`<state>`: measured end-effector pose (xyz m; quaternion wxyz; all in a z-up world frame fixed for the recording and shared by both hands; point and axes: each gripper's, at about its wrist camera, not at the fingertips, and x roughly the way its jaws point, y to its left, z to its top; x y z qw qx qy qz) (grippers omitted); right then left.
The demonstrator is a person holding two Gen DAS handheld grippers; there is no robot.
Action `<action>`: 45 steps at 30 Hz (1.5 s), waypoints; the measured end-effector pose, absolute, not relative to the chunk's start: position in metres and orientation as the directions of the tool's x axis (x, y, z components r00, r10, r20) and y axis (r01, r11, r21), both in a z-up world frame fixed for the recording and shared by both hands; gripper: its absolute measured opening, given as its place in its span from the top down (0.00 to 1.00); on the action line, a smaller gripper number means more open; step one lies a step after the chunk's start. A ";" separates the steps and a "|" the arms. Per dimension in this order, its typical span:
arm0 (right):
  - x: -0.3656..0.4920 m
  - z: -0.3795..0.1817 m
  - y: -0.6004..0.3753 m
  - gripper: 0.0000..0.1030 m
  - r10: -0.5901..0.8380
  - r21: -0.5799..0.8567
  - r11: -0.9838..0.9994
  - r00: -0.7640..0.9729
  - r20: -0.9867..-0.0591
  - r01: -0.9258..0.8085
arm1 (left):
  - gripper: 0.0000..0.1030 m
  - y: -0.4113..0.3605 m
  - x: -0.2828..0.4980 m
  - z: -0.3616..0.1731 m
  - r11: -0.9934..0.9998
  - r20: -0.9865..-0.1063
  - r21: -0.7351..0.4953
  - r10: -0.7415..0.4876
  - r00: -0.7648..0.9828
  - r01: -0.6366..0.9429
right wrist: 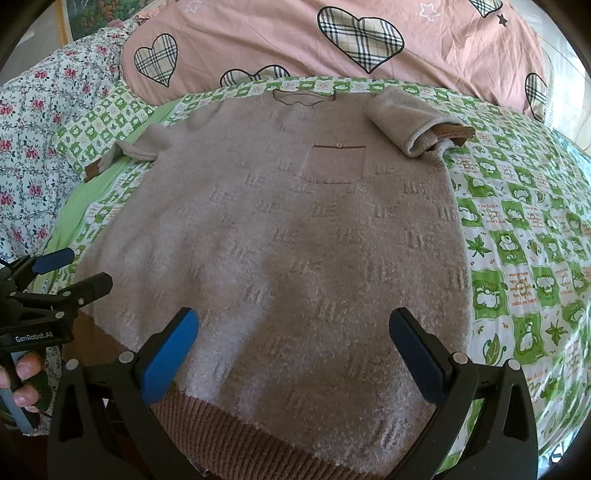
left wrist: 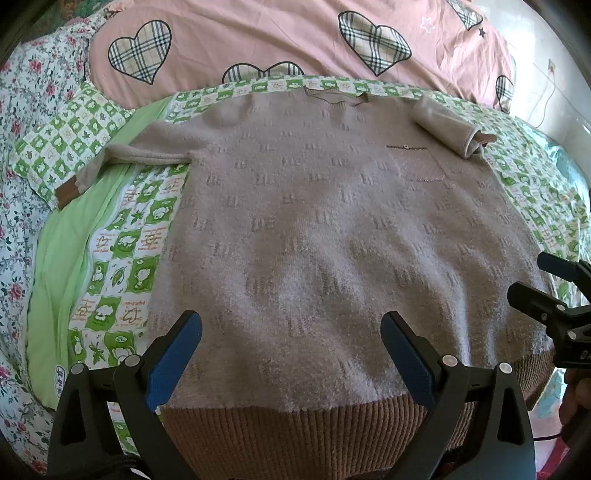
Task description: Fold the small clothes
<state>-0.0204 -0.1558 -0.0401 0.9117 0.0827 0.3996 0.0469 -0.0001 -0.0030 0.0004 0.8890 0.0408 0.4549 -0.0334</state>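
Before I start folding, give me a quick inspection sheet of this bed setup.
Surface: green checked sheet on a bed.
Job's things: beige knit sweater lying flat, front up; right sleeve folded in at the shoulder, left sleeve spread out.
Clutter: nothing seen.
Grippers: left gripper and right gripper both open above the hem, holding nothing.
Cables: white cord by the wall.
Surroundings: pink heart quilt, floral bedding.

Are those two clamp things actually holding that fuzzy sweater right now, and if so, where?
Nothing is held. The left gripper and right gripper both hang open above the sweater near its brown ribbed hem, with no fabric pinched between their fingers.
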 end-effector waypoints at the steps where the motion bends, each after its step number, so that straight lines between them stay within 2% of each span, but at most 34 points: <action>1: -0.020 -0.040 -0.157 0.00 0.154 0.191 0.981 0.676 -0.720 -0.021 | 0.05 -0.003 0.000 0.001 0.994 -0.813 0.041 -0.023 0.582 0.096; 25: -0.005 -0.041 -0.182 0.01 0.165 0.223 0.975 0.708 -0.686 -0.011 | 0.05 -0.005 0.031 -0.010 0.996 -0.850 -0.015 -0.059 0.523 0.088; 32: 0.023 -0.037 -0.207 0.23 0.146 0.195 0.981 0.725 -0.673 -0.017 | 0.05 -0.003 0.046 -0.014 0.997 -0.858 -0.017 -0.052 0.511 0.074; 37: 0.057 -0.029 -0.237 0.28 0.123 0.180 0.984 0.744 -0.657 -0.003 | 0.05 -0.006 0.055 -0.016 0.997 -0.866 -0.027 -0.060 0.497 0.074; 45: 0.120 -0.023 -0.278 0.47 0.130 0.210 0.978 0.758 -0.639 0.010 | 0.05 -0.017 0.076 -0.023 0.996 -0.880 -0.013 -0.051 0.472 0.084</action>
